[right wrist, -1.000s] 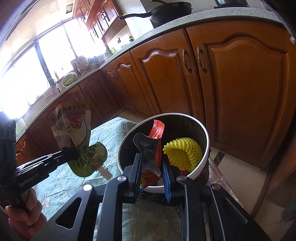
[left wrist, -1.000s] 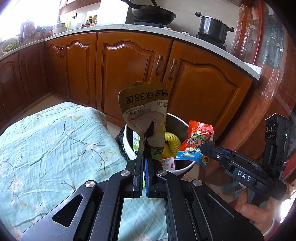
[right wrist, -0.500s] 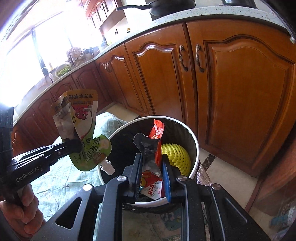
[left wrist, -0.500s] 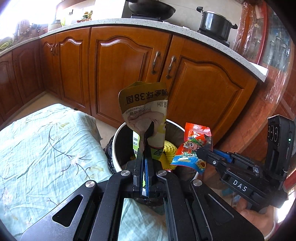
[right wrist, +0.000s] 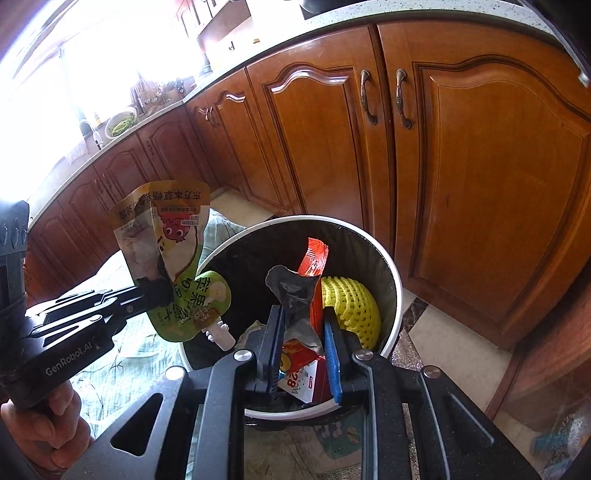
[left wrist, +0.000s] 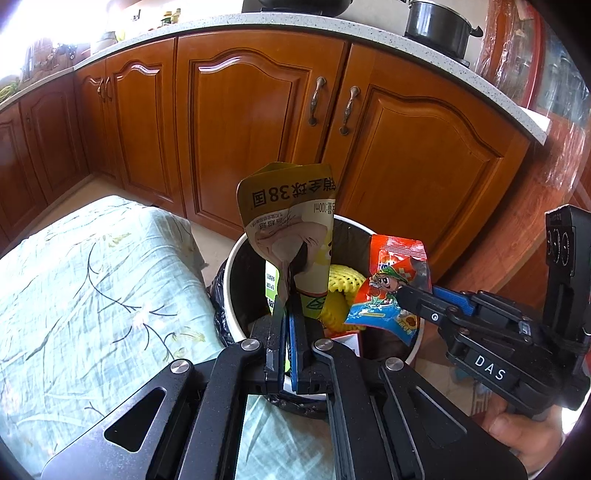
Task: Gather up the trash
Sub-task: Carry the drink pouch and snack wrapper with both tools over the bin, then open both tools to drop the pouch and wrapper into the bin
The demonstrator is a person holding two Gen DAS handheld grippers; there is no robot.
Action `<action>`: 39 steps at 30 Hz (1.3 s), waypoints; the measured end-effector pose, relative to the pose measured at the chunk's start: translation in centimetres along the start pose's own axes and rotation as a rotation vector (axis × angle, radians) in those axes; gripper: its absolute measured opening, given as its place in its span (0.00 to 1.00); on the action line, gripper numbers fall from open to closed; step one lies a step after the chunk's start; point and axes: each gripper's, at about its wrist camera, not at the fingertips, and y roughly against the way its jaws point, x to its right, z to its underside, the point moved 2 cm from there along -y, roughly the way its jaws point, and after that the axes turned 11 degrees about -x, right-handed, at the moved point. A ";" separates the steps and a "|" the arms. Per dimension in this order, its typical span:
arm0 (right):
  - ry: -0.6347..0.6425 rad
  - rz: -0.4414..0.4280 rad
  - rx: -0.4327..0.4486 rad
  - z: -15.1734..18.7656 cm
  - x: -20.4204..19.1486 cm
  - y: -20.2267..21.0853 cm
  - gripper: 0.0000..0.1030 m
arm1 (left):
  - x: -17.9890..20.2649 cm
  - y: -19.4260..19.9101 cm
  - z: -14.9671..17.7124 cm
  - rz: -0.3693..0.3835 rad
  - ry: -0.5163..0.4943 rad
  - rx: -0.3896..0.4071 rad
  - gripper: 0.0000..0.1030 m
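My left gripper is shut on a yellow-green drink pouch, held upright over the near rim of a white trash bin. The left gripper and pouch show in the right wrist view at the bin's left edge. My right gripper is shut on a red snack wrapper above the bin. The right gripper and its wrapper show at right in the left wrist view. A yellow foam fruit net and other packets lie inside the bin.
A table with a pale green floral cloth stands left of the bin. Wooden kitchen cabinets run close behind the bin under a speckled counter with a black pot. Tiled floor shows right of the bin.
Both grippers moved forward and closer to the bin with their trash still held. The bin now fills more of both views, directly under the pouch and the wrapper.
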 end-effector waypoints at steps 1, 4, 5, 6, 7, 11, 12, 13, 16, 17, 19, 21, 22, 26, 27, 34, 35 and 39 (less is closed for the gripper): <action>0.001 0.001 -0.002 -0.1 0.0 -0.1 0.20 | 0.0 -0.1 0.0 -0.003 0.000 -0.001 0.01; 0.002 0.005 -0.008 -0.2 0.0 -0.4 0.20 | 0.0 -0.5 -0.2 -0.006 0.001 -0.008 0.01; 0.003 0.005 -0.011 -0.3 0.0 -0.4 0.20 | 0.0 -0.6 -0.3 -0.007 0.001 -0.010 0.01; 0.002 0.004 -0.013 -0.3 0.0 -0.5 0.20 | 0.0 -0.8 -0.4 -0.008 0.002 -0.013 0.01; 0.000 0.004 -0.017 -0.4 0.0 -0.6 0.21 | 0.1 -0.9 -0.5 -0.008 0.002 -0.016 0.01; -0.005 0.005 -0.028 -0.4 0.3 -0.9 0.21 | 0.3 -1.5 -0.6 -0.013 -0.003 -0.026 0.01; -0.006 0.004 -0.030 -0.5 0.3 -1.0 0.22 | 0.4 -1.5 -0.6 -0.014 -0.003 -0.028 0.01; -0.006 0.003 -0.032 -0.5 0.3 -1.0 0.22 | 0.4 -1.6 -0.6 -0.015 -0.004 -0.030 0.01; -0.005 0.006 -0.035 -0.5 0.5 -1.1 0.22 | 0.6 -1.7 -0.6 -0.018 -0.005 -0.031 0.01; -0.008 0.007 -0.034 -0.6 0.6 -1.2 0.22 | 0.6 -1.7 -0.6 -0.019 -0.004 -0.031 0.01; -0.010 0.008 -0.036 -0.6 0.7 -1.3 0.22 | 0.6 -1.7 -0.7 -0.021 -0.005 -0.031 0.01; -0.013 0.005 -0.036 -0.7 0.7 -1.3 0.24 | 0.8 -1.8 -0.7 -0.023 -0.004 -0.030 0.01; -0.015 0.006 -0.036 -0.7 0.8 -1.3 0.24 | 0.8 -1.8 -0.7 -0.022 -0.005 -0.031 0.01; -0.032 -0.008 -0.025 -0.7 1.0 -0.9 0.42 | 0.8 -1.6 -0.6 -0.007 0.008 -0.036 0.05; -0.034 -0.010 -0.018 -0.7 1.1 -0.7 0.46 | 0.7 -1.5 -0.6 -0.004 0.014 -0.033 0.09; -0.071 -0.047 0.025 0.3 1.2 1.0 0.58 | -0.6 0.9 0.5 -0.006 0.056 0.017 0.39; -0.079 -0.057 0.036 0.7 1.1 1.2 0.66 | -0.9 1.4 0.9 -0.010 0.066 0.026 0.45; -0.117 -0.107 0.087 2.8 0.2 2.3 0.85 | -2.5 3.0 3.3 -0.009 0.119 0.044 0.57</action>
